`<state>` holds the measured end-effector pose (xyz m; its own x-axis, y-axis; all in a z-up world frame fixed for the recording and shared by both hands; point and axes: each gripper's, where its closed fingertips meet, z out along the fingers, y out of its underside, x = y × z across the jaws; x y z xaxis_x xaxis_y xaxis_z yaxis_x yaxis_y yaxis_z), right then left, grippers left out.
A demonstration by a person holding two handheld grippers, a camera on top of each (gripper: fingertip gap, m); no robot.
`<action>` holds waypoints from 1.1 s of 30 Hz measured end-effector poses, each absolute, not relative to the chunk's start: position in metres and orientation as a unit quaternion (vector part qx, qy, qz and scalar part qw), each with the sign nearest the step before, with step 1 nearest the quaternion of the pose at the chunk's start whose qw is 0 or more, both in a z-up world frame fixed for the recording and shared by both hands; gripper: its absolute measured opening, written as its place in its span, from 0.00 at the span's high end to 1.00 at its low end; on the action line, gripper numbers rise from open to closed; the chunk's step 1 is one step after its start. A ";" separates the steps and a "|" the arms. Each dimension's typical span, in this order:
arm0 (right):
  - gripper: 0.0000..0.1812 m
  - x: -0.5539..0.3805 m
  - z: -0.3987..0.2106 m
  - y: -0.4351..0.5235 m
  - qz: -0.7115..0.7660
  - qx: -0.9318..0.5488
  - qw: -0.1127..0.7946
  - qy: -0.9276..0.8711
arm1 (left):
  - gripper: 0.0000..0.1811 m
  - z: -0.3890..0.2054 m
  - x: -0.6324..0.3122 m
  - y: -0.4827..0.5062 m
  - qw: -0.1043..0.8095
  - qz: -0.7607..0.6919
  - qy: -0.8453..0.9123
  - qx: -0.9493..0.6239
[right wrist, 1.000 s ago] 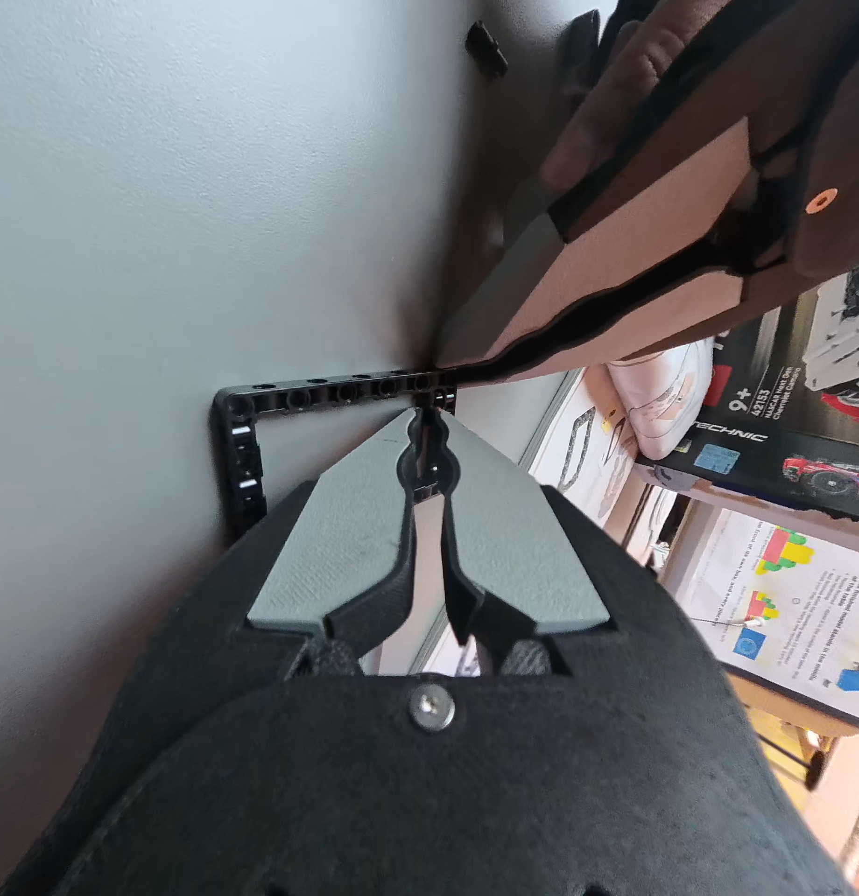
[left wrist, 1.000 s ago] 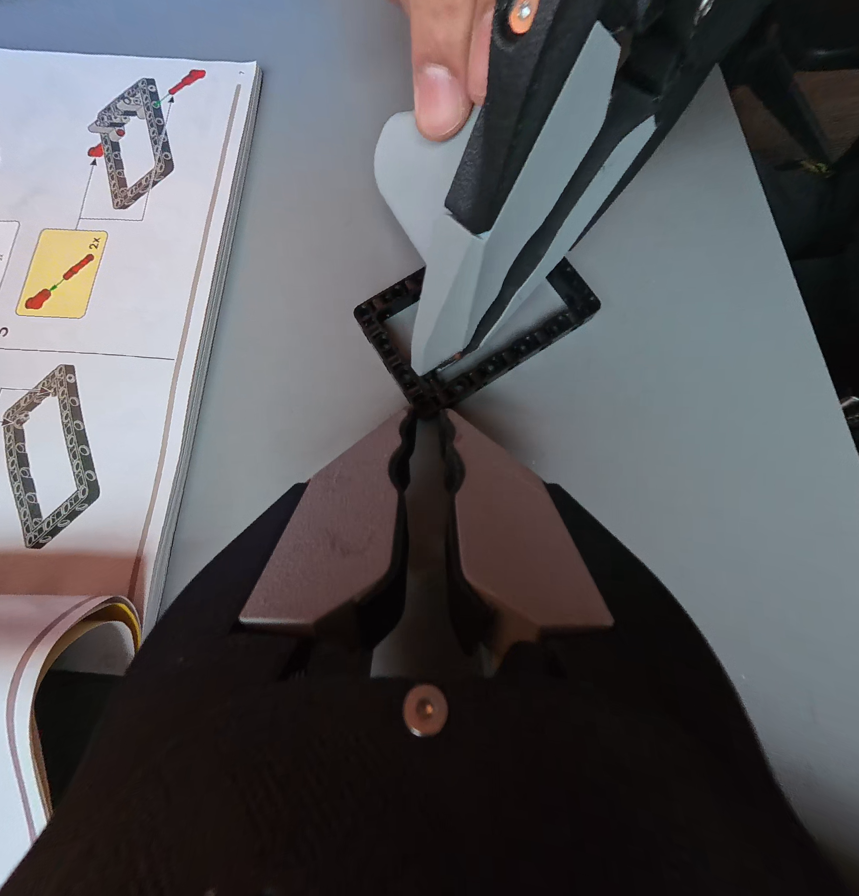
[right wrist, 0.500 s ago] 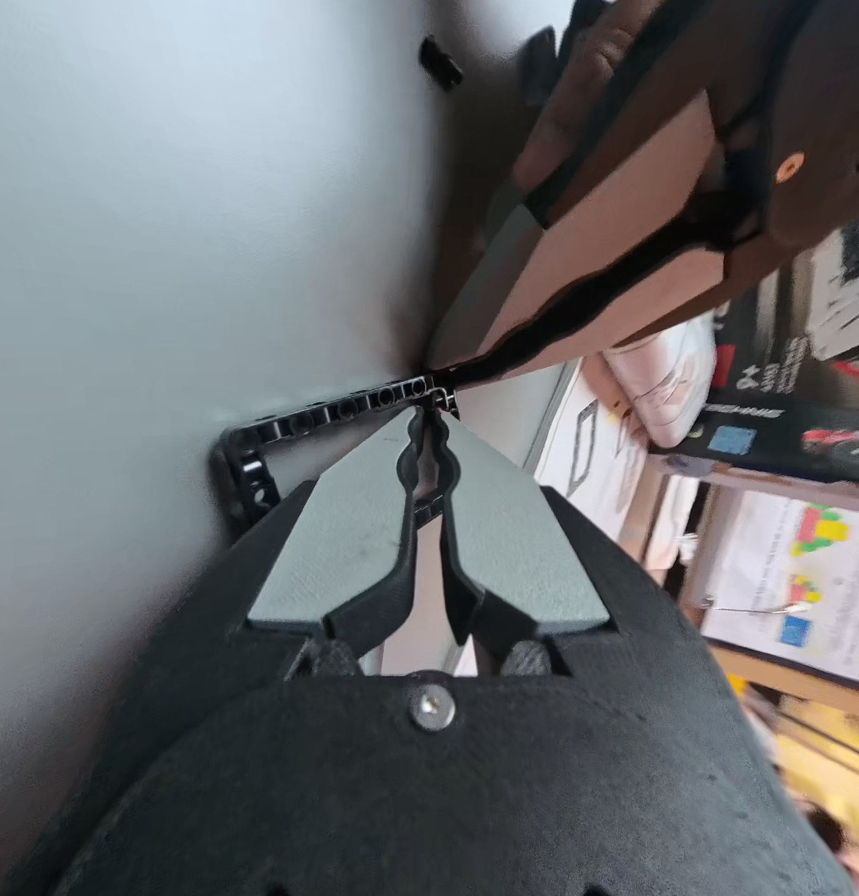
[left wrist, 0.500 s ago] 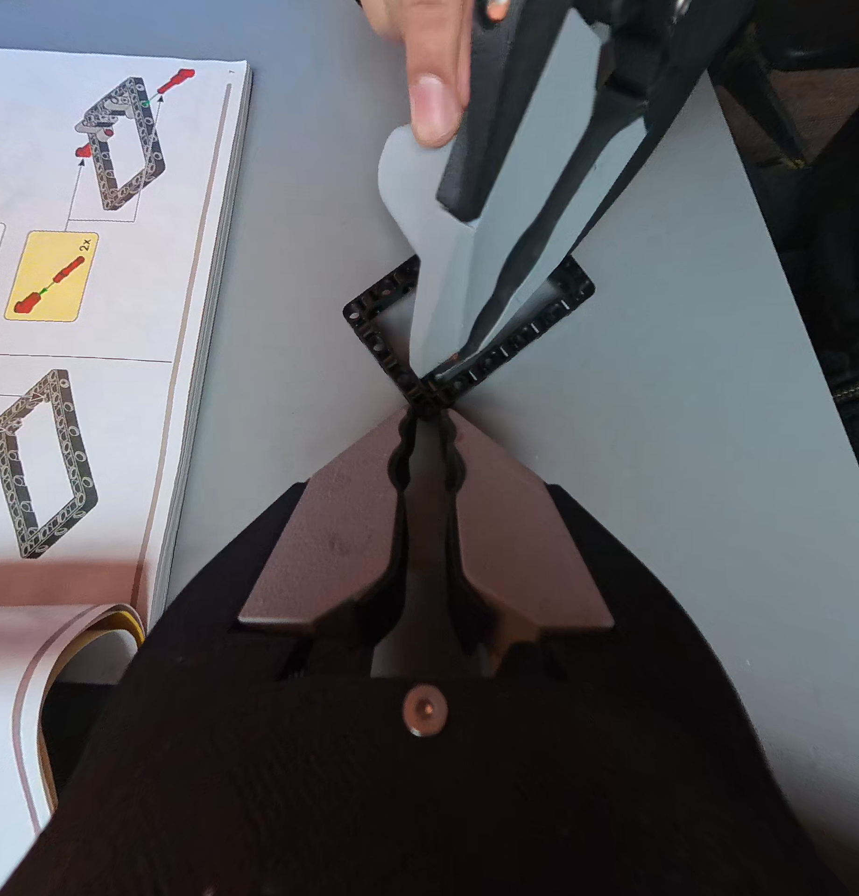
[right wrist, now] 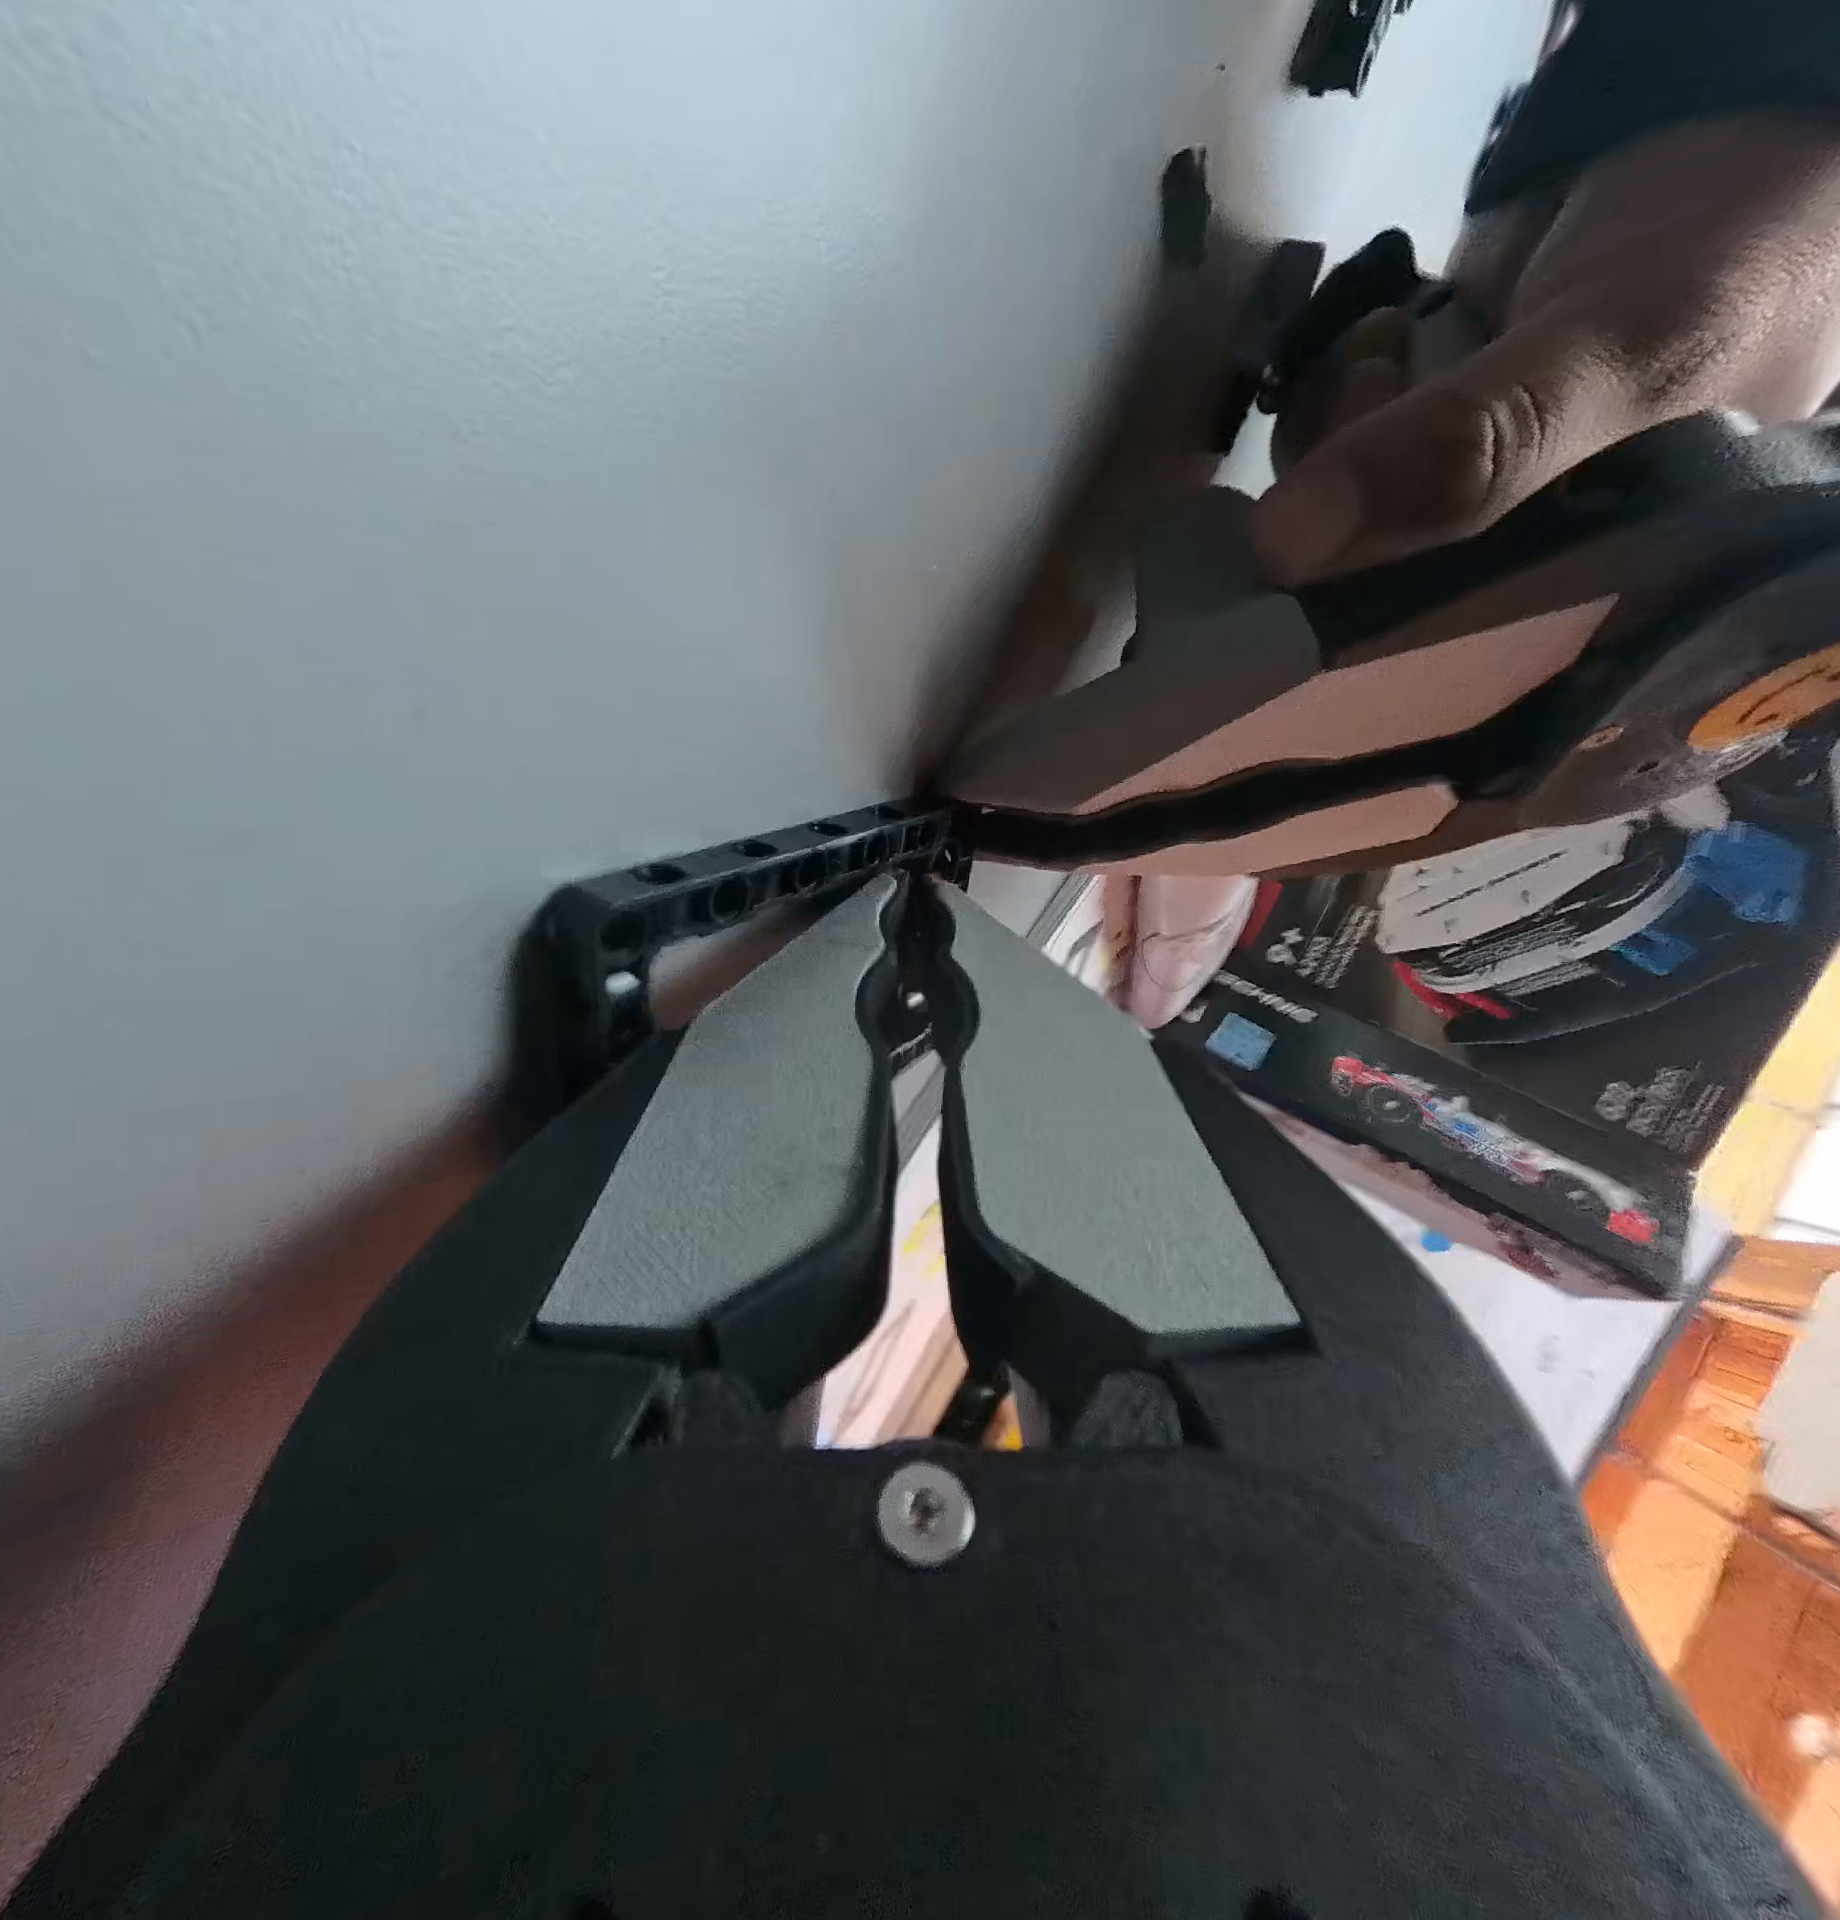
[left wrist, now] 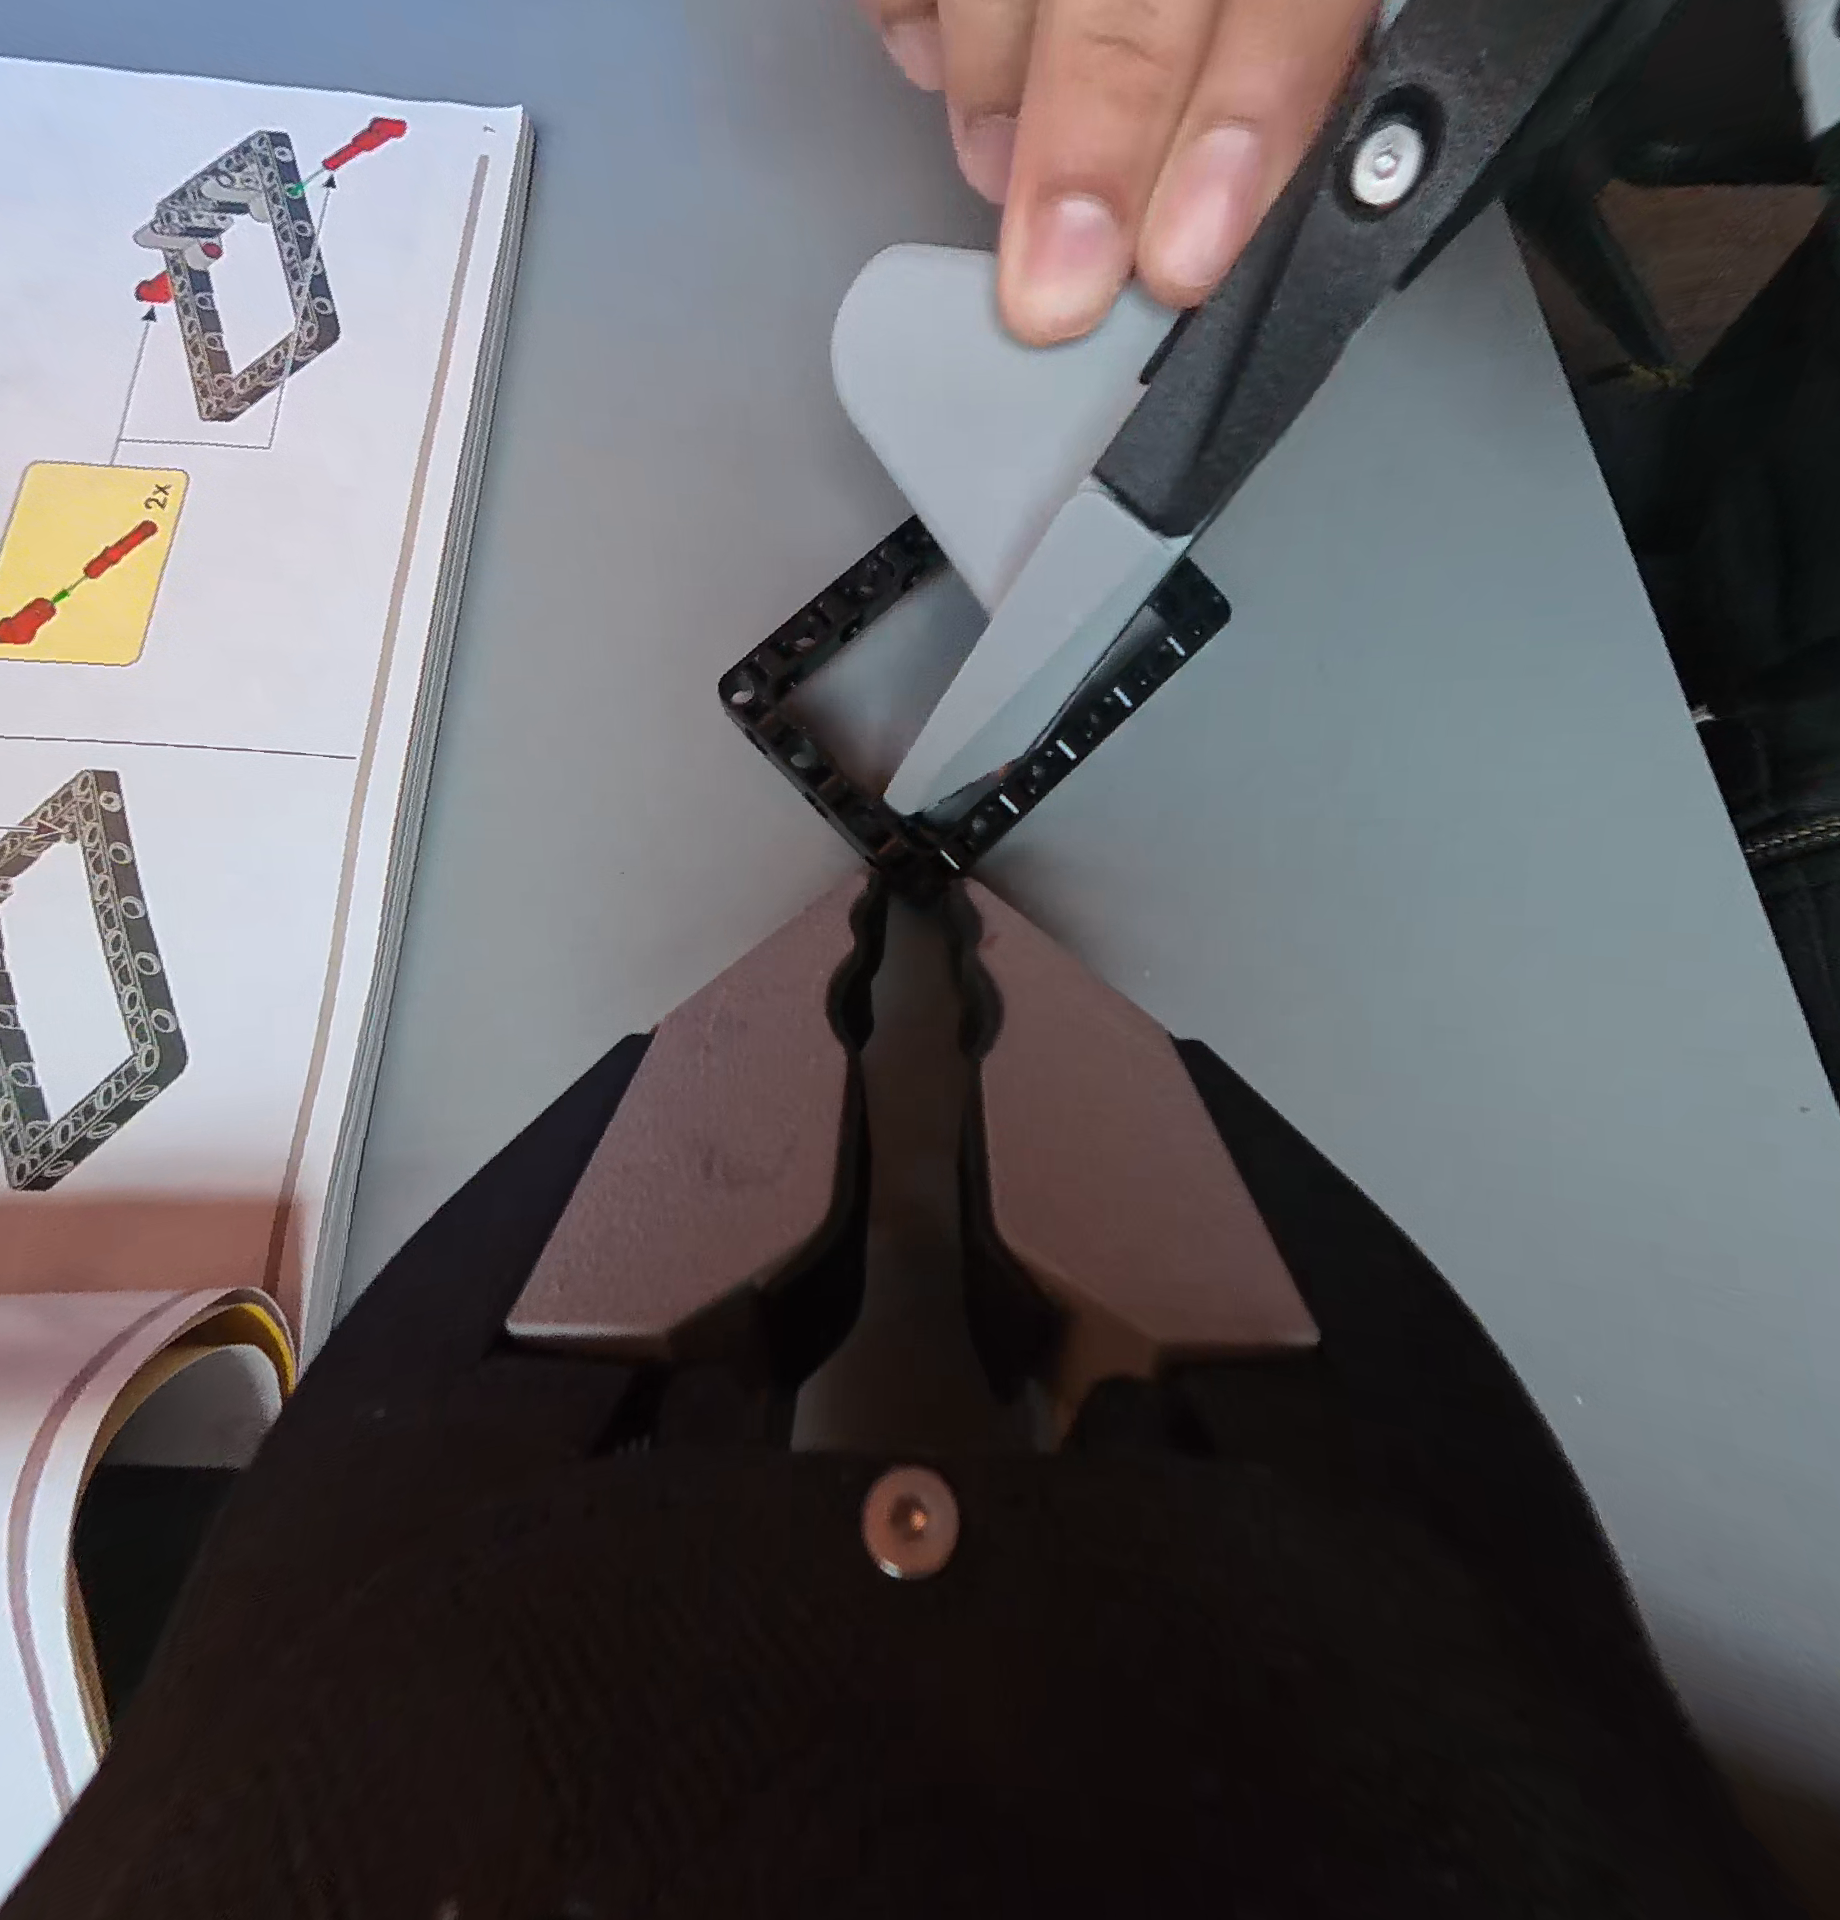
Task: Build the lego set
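A black rectangular Lego frame (left wrist: 812,665) lies on the grey table (left wrist: 1311,1039). My left gripper (left wrist: 911,883), with brown fingers, is shut on the frame's near corner. My right gripper (left wrist: 921,821), with grey fingers, reaches down from the upper right into the frame's opening, its tips right at that same corner. In the right wrist view my right gripper (right wrist: 916,894) is shut, tips against the frame's beam (right wrist: 750,883), and the left gripper (right wrist: 963,821) meets it from the right. Whether the right tips pinch a small piece is hidden.
An open instruction booklet (left wrist: 220,520) lies at the left. The table edge (left wrist: 1622,644) runs down the right side. A person's hand (left wrist: 1103,156) holds the right gripper. The set's box (right wrist: 1467,1039) and loose black pieces (right wrist: 1186,208) show in the right wrist view. Only a small space, under 4 cm, lies between the two pairs of fingers.
My right gripper has tilted and rolled over the frame, its tips staying at the corner; the hand on it shows more. My left gripper and the frame have hardly moved.
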<state>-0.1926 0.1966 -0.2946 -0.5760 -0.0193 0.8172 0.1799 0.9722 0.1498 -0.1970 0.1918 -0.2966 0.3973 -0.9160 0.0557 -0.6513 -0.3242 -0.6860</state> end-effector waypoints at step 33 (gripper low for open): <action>1.00 -0.184 -0.296 0.201 0.110 -0.242 0.348 -0.899 | 0.93 -0.297 -0.194 0.195 0.300 -0.220 0.494 -0.786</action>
<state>-0.1838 0.2009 -0.2958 -0.6413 0.5110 0.5724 0.3586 0.8591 -0.3651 -0.1940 0.1950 -0.2966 0.4156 -0.9082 0.0497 -0.6442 -0.3324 -0.6888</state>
